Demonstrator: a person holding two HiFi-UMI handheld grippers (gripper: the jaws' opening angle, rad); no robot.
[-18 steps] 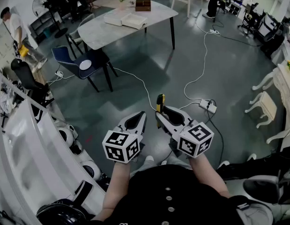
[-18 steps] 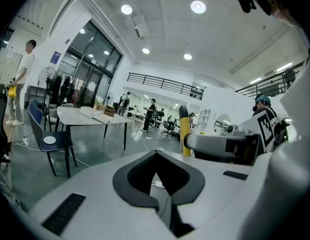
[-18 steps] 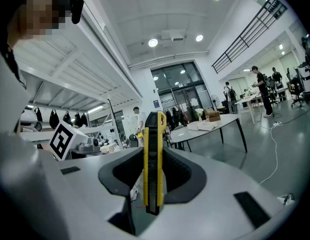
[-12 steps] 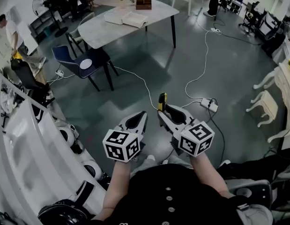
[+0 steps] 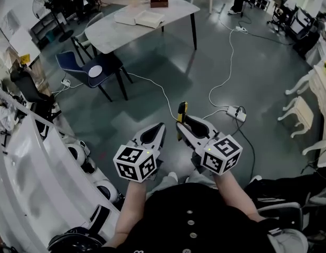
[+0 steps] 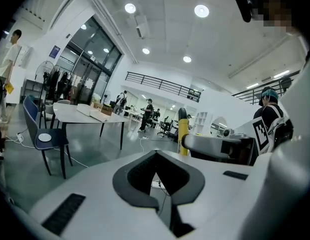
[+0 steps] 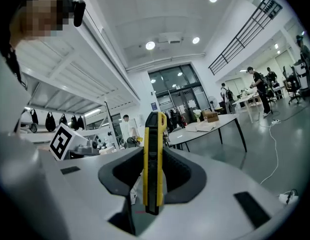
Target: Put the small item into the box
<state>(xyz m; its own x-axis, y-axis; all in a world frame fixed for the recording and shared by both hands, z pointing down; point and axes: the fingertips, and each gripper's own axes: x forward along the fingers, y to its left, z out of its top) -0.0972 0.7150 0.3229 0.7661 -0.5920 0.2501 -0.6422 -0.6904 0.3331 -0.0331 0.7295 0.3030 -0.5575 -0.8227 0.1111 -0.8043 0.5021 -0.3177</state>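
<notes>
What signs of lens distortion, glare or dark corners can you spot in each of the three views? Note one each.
Head view: fisheye bends the room, and the table throws a soft shadow on the floor. Left gripper view: ceiling lights bloom white; corners go black. Right gripper view: the yellow knife looms large near the lens; corners are dark too.

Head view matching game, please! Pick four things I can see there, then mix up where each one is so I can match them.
Things:
1. yellow utility knife
2. brown box
3. power strip
4. white disc

Places:
A. on the floor
B. on the blue chair
C. in the right claw
D. on the grey table

Pairs: 1-C, 2-D, 3-A, 4-B.
</notes>
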